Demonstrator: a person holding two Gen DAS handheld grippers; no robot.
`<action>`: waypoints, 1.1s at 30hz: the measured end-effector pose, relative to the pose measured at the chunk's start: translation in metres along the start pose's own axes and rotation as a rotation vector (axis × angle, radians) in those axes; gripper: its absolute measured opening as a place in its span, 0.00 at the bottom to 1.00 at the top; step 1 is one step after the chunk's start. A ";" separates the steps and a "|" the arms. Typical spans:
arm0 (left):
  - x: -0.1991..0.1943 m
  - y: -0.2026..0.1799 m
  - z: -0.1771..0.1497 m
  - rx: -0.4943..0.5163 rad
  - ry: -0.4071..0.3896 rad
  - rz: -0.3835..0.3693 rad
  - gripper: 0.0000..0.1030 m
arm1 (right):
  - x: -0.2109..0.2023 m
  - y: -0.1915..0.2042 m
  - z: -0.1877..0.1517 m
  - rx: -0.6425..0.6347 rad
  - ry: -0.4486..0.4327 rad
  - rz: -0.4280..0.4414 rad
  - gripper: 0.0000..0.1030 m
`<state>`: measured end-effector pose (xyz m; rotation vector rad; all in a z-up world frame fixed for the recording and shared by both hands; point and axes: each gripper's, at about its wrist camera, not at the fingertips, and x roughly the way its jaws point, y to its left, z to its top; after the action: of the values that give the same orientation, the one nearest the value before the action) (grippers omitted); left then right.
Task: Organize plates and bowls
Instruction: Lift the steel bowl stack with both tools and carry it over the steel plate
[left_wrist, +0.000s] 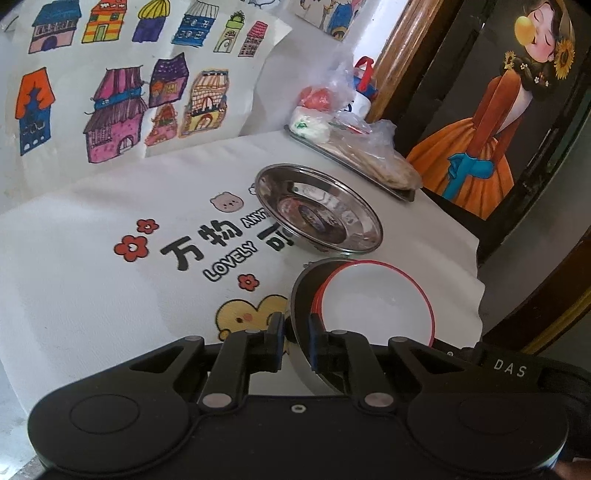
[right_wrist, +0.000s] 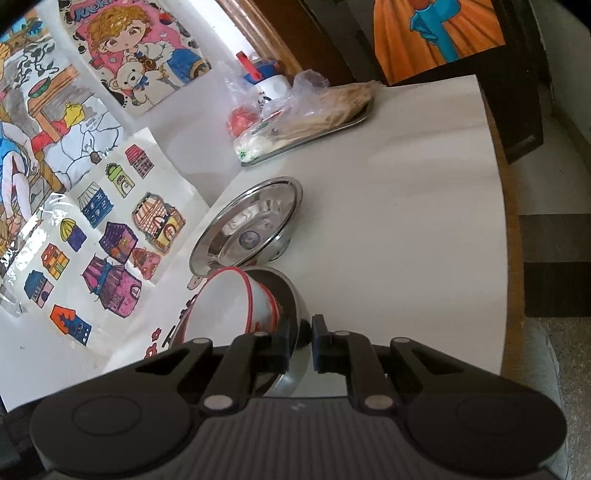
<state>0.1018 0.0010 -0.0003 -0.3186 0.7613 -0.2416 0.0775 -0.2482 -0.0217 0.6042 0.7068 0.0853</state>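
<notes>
While both hands squeeze: one steel bowl (left_wrist: 301, 332)
Left gripper (left_wrist: 295, 341): pinching its rim
Right gripper (right_wrist: 300, 345): pinching its rim
White bowl (left_wrist: 376, 301): inside it
Steel plate (left_wrist: 317, 208): at 12 o'clock

On the desk (left_wrist: 92, 295), we find the widest bare stretch to the left, where only flat printed cloth lies. Ahead of both claws, a steel plate (left_wrist: 319, 210) stands just beyond the white bowl (left_wrist: 376, 302) nested in a steel bowl (left_wrist: 301, 295), leaving only a narrow gap between them. Further back, a tray (left_wrist: 351, 162) heaped with plastic-wrapped food (left_wrist: 369, 147) blocks the far corner, with a cup (left_wrist: 360, 99) behind it. In the right wrist view, we see open desk surface (right_wrist: 406, 203) to the right of the plate, running to the desk's edge. Drawings (left_wrist: 110, 92) lean up along the back, closing that side.
</notes>
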 end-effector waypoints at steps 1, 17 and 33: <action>0.000 -0.001 0.000 -0.002 -0.001 -0.004 0.12 | 0.000 -0.001 0.000 0.005 0.001 0.000 0.12; 0.006 -0.017 0.005 0.042 -0.022 -0.025 0.12 | -0.003 -0.009 0.003 0.032 -0.018 -0.015 0.12; 0.011 -0.021 0.006 0.058 -0.024 -0.025 0.12 | -0.001 -0.011 0.007 0.029 -0.034 -0.022 0.12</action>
<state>0.1116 -0.0214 0.0044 -0.2762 0.7253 -0.2825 0.0796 -0.2612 -0.0226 0.6245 0.6831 0.0440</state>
